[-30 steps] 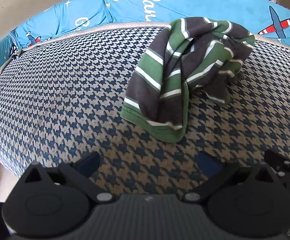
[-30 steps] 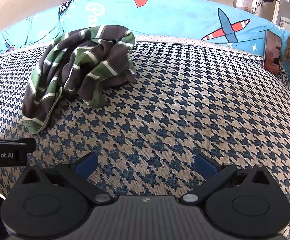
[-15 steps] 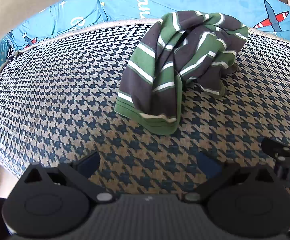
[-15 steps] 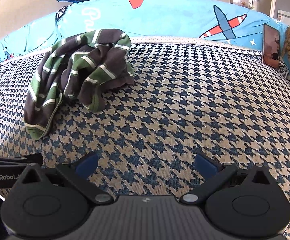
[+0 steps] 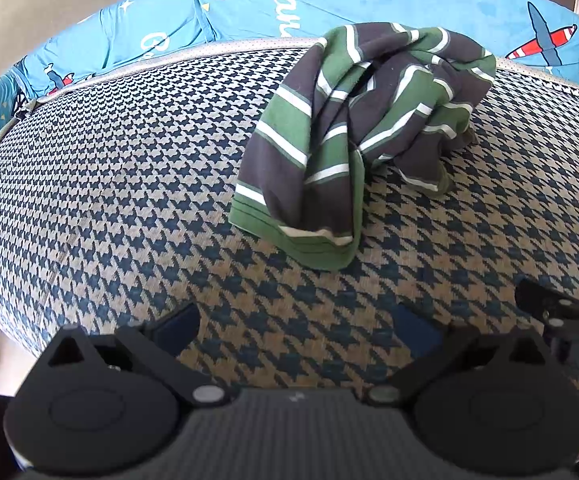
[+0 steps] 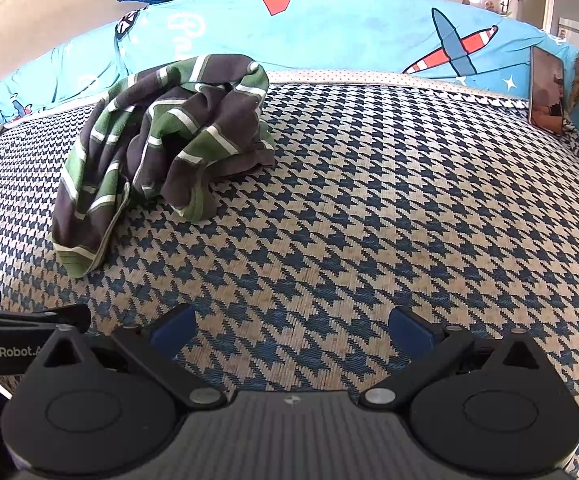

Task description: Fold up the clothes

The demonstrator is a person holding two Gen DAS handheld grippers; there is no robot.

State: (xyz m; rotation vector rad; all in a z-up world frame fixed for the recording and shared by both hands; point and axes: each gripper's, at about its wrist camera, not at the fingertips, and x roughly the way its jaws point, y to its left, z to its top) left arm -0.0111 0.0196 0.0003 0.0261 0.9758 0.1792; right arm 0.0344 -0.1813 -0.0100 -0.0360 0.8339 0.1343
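Change: both views have shifted only a little over the last second; the striped shirt keeps its crumpled heap and neither gripper has reached it.
Shirt: striped shirt [image 5: 361,132], green and dark grey with thin white lines, lies bunched on the houndstooth bed cover [image 5: 109,184], towards the far edge of the bed.
Hem: one green-edged corner of the heap trails out flat towards the near side.
Shirt from left gripper: ahead at about 12 to 1 o'clock, well apart from the fingers, nothing touching.
Shirt from right gripper: ahead at about 10 to 11 o'clock [image 6: 161,148], well apart, nothing touching.
Left gripper [image 5: 295,322]: fingers spread wide with only bed cover between them, holding nothing.
Right gripper [image 6: 291,326]: fingers likewise spread wide over bare cover, holding nothing.
Grippers together: each shows at the edge of the other's view, the right one at 3 to 4 o'clock in the left view, the left one at 8 to 9 o'clock in the right view.
Beyond the bed: blue sheet with airplane prints [image 6: 369,32] runs along the far side at 12 o'clock.
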